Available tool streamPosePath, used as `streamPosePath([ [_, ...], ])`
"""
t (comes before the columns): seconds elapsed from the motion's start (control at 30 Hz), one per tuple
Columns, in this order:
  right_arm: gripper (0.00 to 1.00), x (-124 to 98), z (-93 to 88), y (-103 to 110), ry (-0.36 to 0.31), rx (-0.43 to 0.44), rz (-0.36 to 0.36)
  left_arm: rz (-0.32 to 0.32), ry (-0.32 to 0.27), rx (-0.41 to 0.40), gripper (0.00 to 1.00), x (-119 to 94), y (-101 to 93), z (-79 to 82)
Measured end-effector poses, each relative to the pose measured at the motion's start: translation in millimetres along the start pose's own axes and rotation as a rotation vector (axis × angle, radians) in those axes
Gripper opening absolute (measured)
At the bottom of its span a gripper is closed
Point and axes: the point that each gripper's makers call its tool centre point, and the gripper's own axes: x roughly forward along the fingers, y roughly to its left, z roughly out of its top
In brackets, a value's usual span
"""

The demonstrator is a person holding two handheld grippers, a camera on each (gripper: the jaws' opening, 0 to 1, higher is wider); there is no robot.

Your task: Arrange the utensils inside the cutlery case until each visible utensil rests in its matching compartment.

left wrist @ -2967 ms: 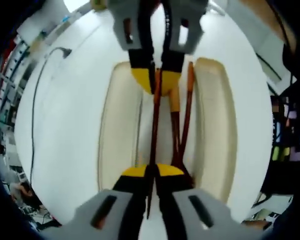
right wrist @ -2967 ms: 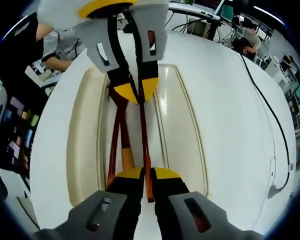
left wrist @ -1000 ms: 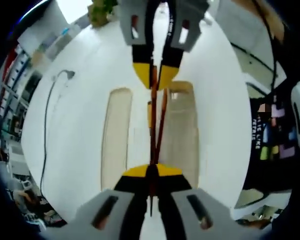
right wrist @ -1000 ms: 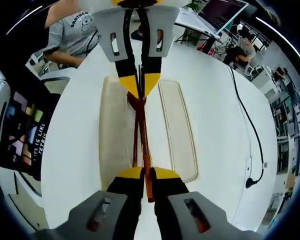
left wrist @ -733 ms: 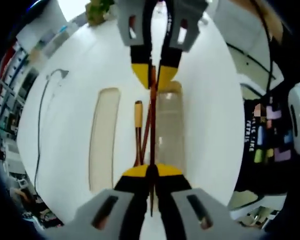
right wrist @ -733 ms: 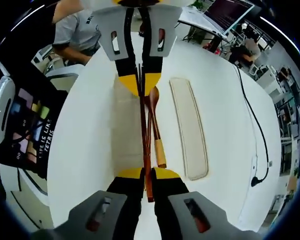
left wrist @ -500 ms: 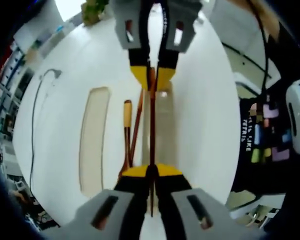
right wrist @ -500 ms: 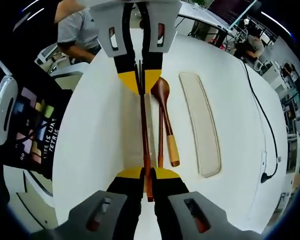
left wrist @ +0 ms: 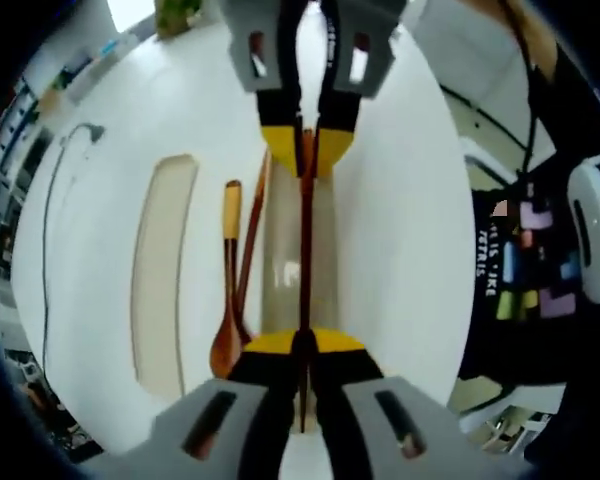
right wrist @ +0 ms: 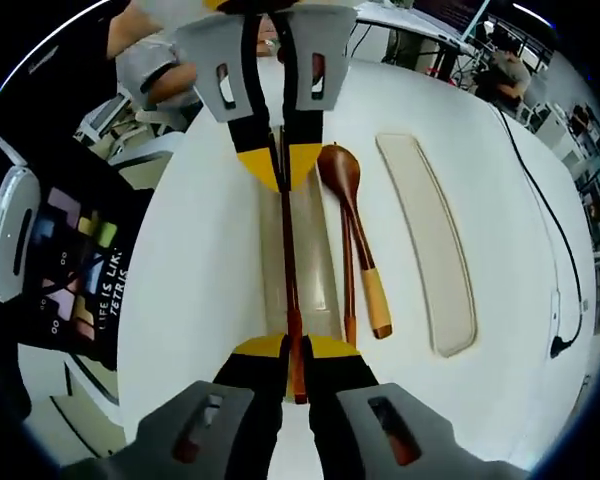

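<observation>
You are pinching one dark chopstick [left wrist: 305,240] at both ends, your left tool [left wrist: 302,345] pressed together on the near end and your right tool [right wrist: 290,348] on the far one, so it hangs over the case tray [right wrist: 318,270] straight ahead. The step in hand looks like laying it into that tray; next, lower both ends evenly. Its long axis runs between your tools, parallel to the wooden spoon [right wrist: 355,225] and second chopstick [right wrist: 347,285] just beside the tray on the worktop [right wrist: 210,260].
</observation>
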Motion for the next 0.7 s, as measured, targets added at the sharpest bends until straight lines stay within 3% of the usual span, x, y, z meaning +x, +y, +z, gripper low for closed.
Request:
streamPosePath([
  [0.7, 0.05, 17, -9.3, 8, 0.013, 0.059, 0.086, -0.060, 0.008, -0.009, 0.04, 19, -5.9, -3.6],
])
